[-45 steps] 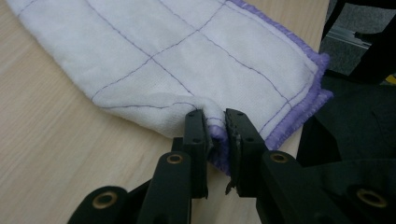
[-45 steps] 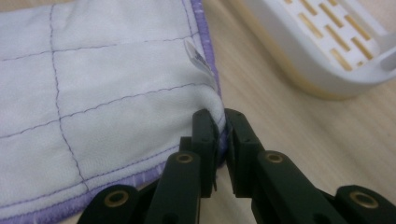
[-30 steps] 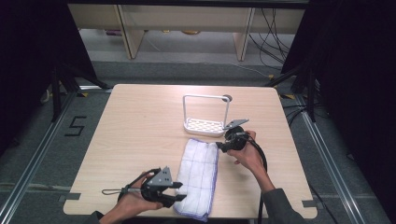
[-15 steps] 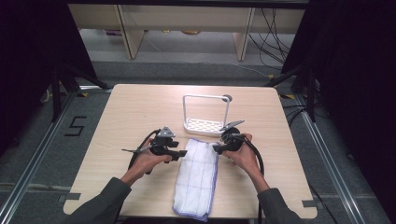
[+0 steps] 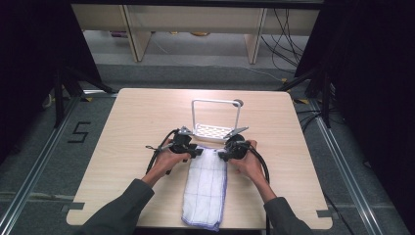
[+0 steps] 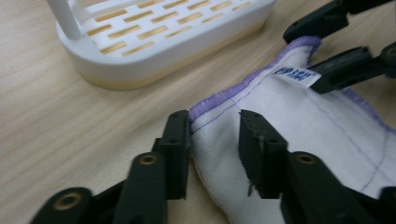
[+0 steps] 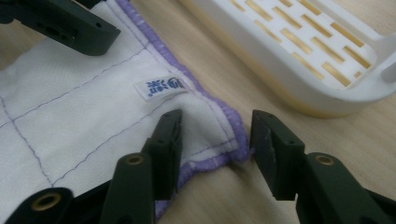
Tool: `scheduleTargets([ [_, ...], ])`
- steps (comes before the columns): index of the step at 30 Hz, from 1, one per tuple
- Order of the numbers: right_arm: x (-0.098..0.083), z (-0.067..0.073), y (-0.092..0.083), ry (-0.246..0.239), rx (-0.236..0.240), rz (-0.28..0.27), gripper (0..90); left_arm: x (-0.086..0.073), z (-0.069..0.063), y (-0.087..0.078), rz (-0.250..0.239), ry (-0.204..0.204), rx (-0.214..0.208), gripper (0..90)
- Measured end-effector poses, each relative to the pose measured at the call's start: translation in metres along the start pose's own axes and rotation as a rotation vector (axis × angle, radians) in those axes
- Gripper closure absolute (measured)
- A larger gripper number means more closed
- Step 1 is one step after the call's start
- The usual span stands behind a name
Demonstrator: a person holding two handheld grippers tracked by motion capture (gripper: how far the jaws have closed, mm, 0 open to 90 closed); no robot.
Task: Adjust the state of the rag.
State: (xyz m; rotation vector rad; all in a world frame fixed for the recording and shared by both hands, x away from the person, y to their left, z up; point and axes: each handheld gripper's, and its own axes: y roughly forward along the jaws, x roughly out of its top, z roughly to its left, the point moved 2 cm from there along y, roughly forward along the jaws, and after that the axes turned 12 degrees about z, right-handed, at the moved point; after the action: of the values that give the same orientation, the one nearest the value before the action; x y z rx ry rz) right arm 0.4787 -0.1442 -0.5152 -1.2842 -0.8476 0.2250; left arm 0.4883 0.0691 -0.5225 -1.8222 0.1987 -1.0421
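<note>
A folded white cloth [image 5: 205,186] with a purple hem lies lengthwise on the wooden table. My left gripper [image 5: 195,151] is at its far left corner. In the left gripper view that corner [image 6: 219,112] lies between the jaws of the gripper [image 6: 215,135], which have just been closing and stand apart without pinching it. My right gripper [image 5: 224,154] is at the far right corner. In the right gripper view the slightly bunched corner [image 7: 215,121] sits between the jaws of this gripper [image 7: 215,140], which have also been closing, with a gap left.
A white slotted rack [image 5: 213,131] with a wire handle stands just beyond the cloth's far edge, close to both grippers [image 6: 154,56] [image 7: 289,60]. Bare table [image 5: 137,127] spreads left and right. The cloth's near end reaches the table's front edge.
My left hand has travelled from the cloth's near left end up to its far left corner. The right hand has stayed at the far right corner.
</note>
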Motion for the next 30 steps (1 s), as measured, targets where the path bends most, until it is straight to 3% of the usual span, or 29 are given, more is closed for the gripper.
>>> scheduleTargets([
  [3,0.001,-0.003,-0.001,0.034,-0.018,0.005,45.0,-0.002,0.002,-0.003,-0.005,0.008,0.0,73.9],
  [7,0.004,-0.005,-0.006,0.071,-0.024,-0.034,41.7,-0.005,0.004,-0.004,-0.008,0.01,-0.004,74.3],
  [13,0.007,-0.001,0.003,0.041,-0.025,-0.004,41.3,-0.005,0.005,0.0,-0.003,-0.005,0.005,63.3],
  [16,0.007,0.001,0.004,0.078,-0.009,0.008,42.8,-0.005,0.004,0.001,-0.001,0.01,-0.001,68.7],
  [18,0.006,-0.001,0.003,0.057,-0.02,0.003,43.0,-0.005,0.002,0.001,-0.005,0.02,0.001,73.4],
  [21,0.004,0.002,0.003,0.052,-0.014,-0.01,49.5,-0.005,0.0,0.001,-0.005,0.038,-0.001,80.0],
  [27,0.003,0.01,0.004,0.047,0.024,-0.027,70.8,-0.006,-0.003,0.001,-0.011,0.045,0.016,83.2],
  [30,0.002,0.011,0.002,0.02,0.032,-0.018,80.4,-0.008,-0.004,0.001,-0.026,0.04,0.02,83.9],
])
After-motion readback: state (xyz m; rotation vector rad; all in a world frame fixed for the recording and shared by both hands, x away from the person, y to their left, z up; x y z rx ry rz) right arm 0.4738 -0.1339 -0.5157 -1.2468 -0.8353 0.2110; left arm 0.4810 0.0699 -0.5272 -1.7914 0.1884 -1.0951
